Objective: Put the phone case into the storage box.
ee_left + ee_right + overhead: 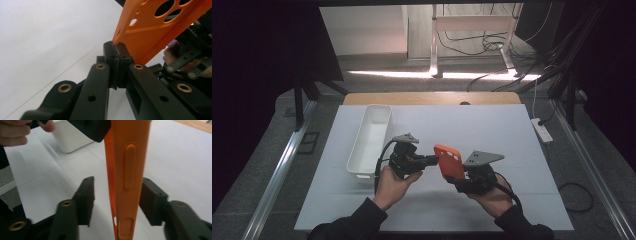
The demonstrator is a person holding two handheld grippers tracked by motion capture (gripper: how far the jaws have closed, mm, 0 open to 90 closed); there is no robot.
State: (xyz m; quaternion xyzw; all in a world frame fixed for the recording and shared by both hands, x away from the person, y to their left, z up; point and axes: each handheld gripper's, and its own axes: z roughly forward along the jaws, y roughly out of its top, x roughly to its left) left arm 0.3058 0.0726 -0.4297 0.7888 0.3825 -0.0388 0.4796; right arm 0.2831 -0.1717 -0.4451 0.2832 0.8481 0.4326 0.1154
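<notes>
No readable text, label, brand, number or sign in any of the three views. Checked surfaces: the orange phone case [449, 161] is plain, with moulded button bumps and round cut-outs but no lettering; the white bin [370, 140] carries no marking; the white sheet on the tabletop [492, 125] is blank. The power strip [542, 129] on the floor is too small to read.
</notes>
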